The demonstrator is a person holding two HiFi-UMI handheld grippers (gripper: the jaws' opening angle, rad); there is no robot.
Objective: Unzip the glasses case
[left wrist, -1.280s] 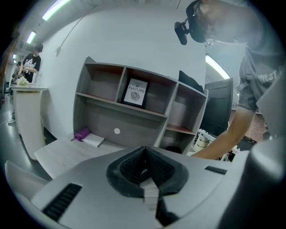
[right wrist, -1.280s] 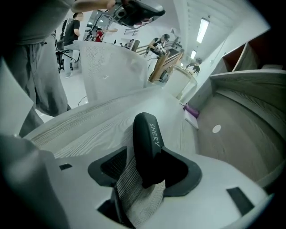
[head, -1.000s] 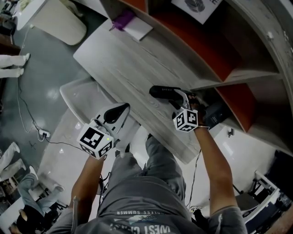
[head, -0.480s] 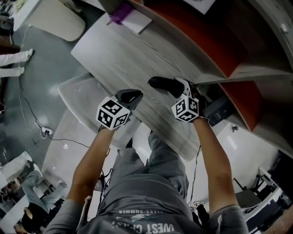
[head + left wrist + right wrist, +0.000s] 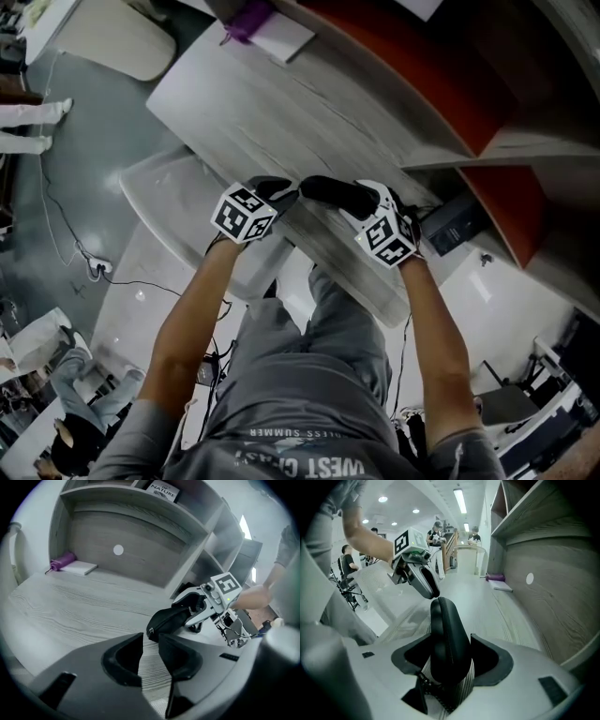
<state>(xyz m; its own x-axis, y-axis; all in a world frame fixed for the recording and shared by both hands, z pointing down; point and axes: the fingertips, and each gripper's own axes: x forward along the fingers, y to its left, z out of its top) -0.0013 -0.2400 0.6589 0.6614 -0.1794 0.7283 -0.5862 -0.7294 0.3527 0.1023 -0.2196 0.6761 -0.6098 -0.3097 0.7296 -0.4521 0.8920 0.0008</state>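
The black glasses case (image 5: 330, 191) is held above the grey wooden table (image 5: 234, 103), near its front edge. My right gripper (image 5: 361, 201) is shut on it; in the right gripper view the case (image 5: 446, 630) stands up between the jaws with its zip seam facing the camera. My left gripper (image 5: 281, 193) sits just left of the case's free end. In the left gripper view its jaws (image 5: 150, 639) stand a narrow gap apart with only table showing between them. The case (image 5: 169, 618) lies just beyond them, held by the right gripper (image 5: 206, 603). I cannot make out the zip pull.
A purple pouch (image 5: 62, 560) and a white notebook (image 5: 80, 567) lie at the table's far left, by the shelf unit (image 5: 140, 522). A pale tub (image 5: 164, 187) sits below the table's front edge. People stand far off in the right gripper view.
My left gripper has swung up and right from beside the table's edge to the case's free end. The right gripper, still holding the case, has shifted slightly left.
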